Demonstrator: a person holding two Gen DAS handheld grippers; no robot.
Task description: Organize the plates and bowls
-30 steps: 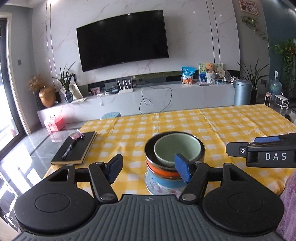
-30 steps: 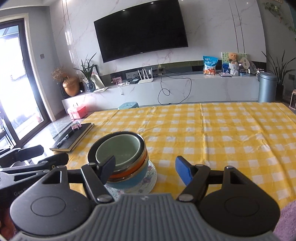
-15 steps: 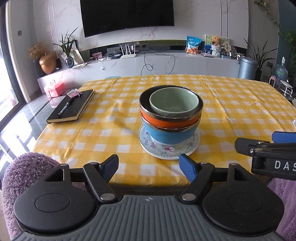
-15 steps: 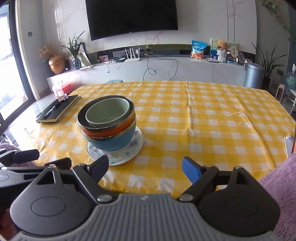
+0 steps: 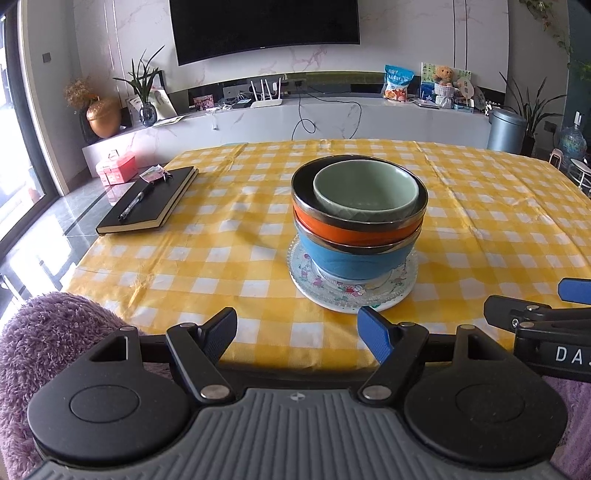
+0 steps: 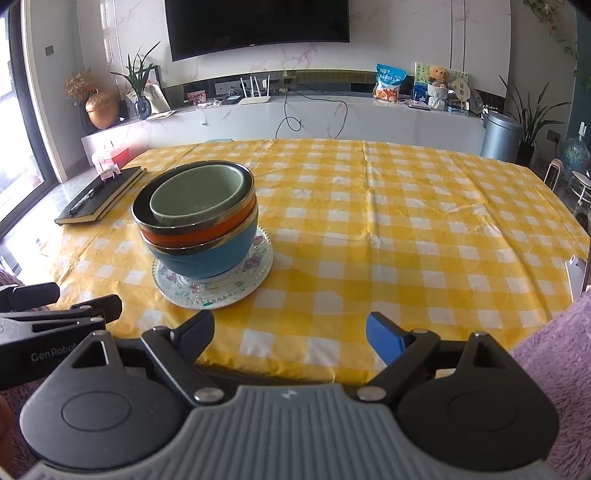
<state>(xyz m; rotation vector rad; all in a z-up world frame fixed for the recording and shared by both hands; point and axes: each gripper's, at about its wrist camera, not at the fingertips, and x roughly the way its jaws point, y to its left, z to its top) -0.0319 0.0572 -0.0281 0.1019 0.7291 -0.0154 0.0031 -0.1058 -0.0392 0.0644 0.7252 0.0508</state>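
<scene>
Yellow check cloth (image 5: pixel 229 258): green/orange/blue bowls (image 5: pixel 358 218) stacked on floral plate (image 5: pixel 325 291).

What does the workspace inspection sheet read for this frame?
Surface: table under a yellow checked cloth.
Job's things: green bowl nested in orange bowl, on blue bowl, on floral plate.
Clutter: black notebook with a pen on it.
Grippers: left gripper and right gripper open, empty.
Cables: loose cord on the TV console.
Surroundings: TV, plants, bin.
</scene>
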